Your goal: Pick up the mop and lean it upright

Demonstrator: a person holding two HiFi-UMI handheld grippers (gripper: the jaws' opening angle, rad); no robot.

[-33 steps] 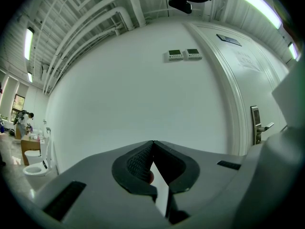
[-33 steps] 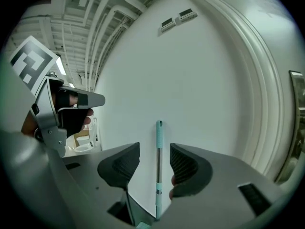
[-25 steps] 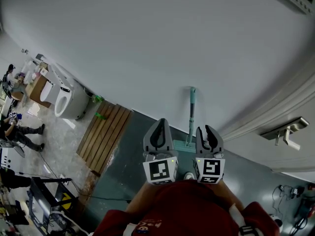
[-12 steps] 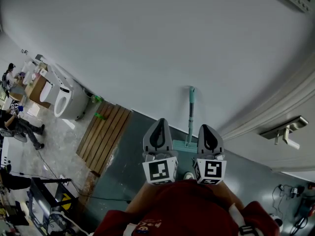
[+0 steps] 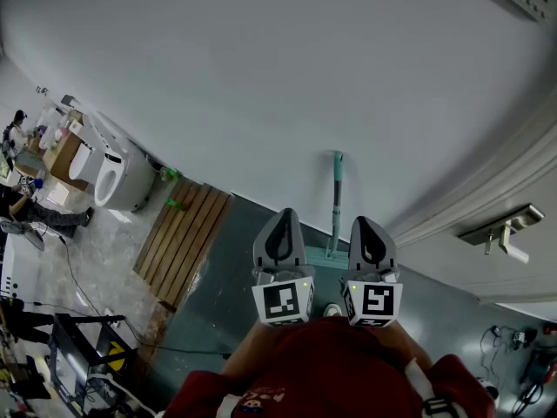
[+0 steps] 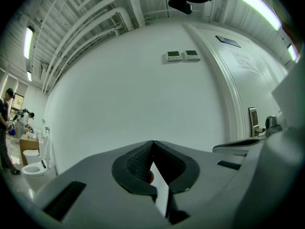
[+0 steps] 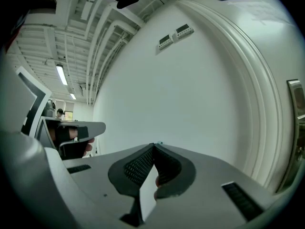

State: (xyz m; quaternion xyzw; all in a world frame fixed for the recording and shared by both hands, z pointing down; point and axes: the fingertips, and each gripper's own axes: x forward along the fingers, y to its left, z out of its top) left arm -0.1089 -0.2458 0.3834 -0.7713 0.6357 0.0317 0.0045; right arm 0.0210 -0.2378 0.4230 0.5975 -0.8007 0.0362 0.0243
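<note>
Head view: mop stands upright, teal handle leaning on the white wall, head on the grey floor. Left gripper sits just left of the mop, right gripper just right of it; neither holds it. Wooden slat mat lies well left of the mop. Left gripper view: fingers closed tip to tip, nothing between, facing the wall. Right gripper view: fingers also closed and empty; door handle at far right.
</note>
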